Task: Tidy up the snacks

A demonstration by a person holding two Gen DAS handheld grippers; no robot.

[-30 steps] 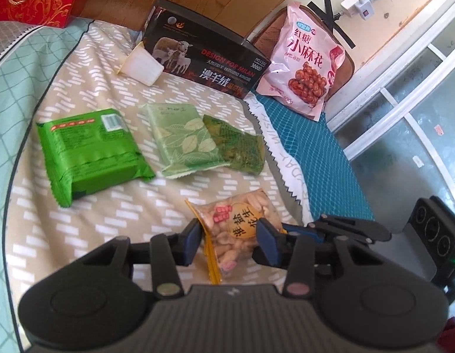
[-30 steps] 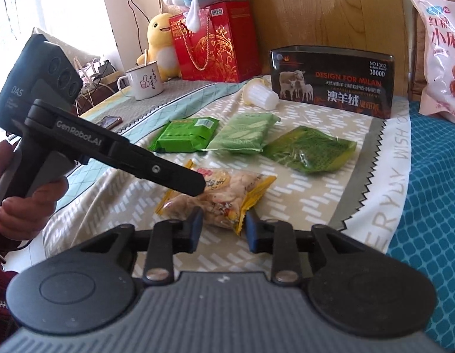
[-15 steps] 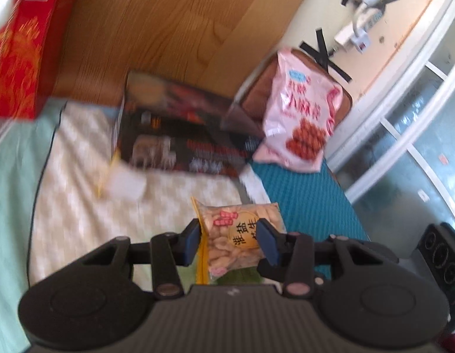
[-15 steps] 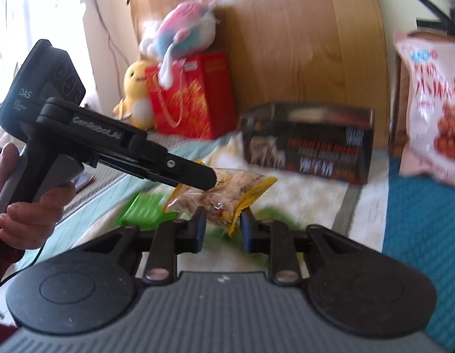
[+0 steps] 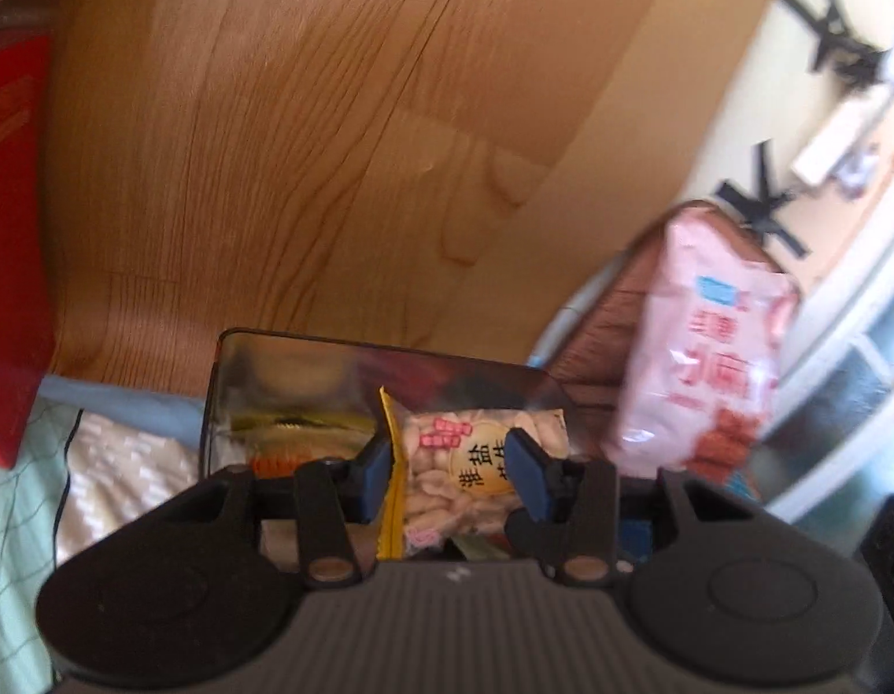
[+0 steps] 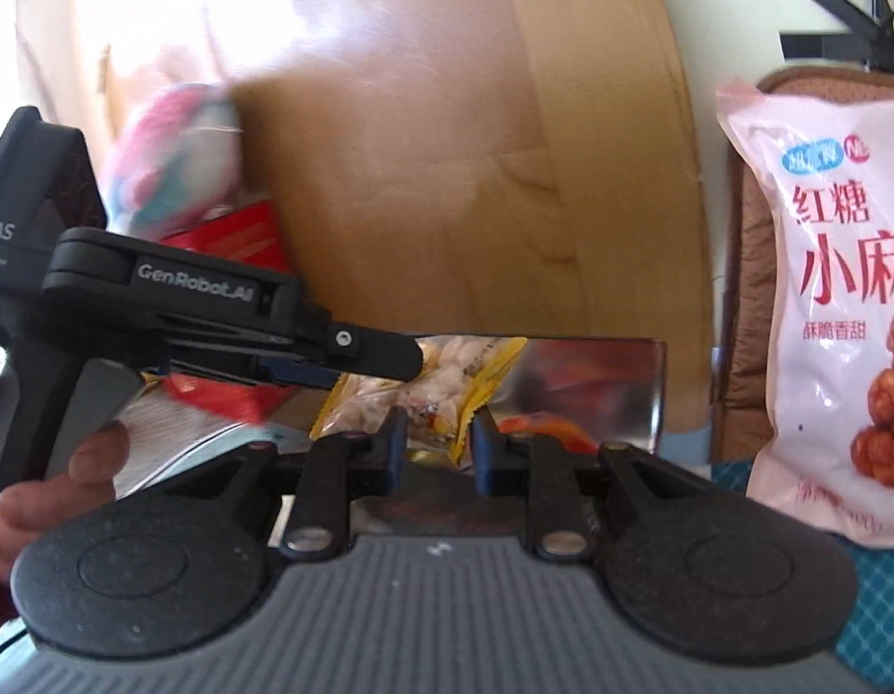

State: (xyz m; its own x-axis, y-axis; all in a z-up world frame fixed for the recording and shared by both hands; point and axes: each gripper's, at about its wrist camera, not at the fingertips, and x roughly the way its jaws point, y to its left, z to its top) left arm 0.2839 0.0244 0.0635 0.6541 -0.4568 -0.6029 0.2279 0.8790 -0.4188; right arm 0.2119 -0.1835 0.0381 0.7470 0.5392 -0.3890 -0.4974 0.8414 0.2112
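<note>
Yellow-edged peanut packet point(image 5: 470, 480), pink snack bag point(image 6: 834, 312)

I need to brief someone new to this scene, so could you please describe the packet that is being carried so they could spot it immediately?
Start at the wooden headboard and drop to the open dark box before it. Above the box hangs the peanut packet, pinched by the left hand-held gripper and right hand-held gripper. Unlike the big pink bag, it is small, clear and yellow-edged.
</note>
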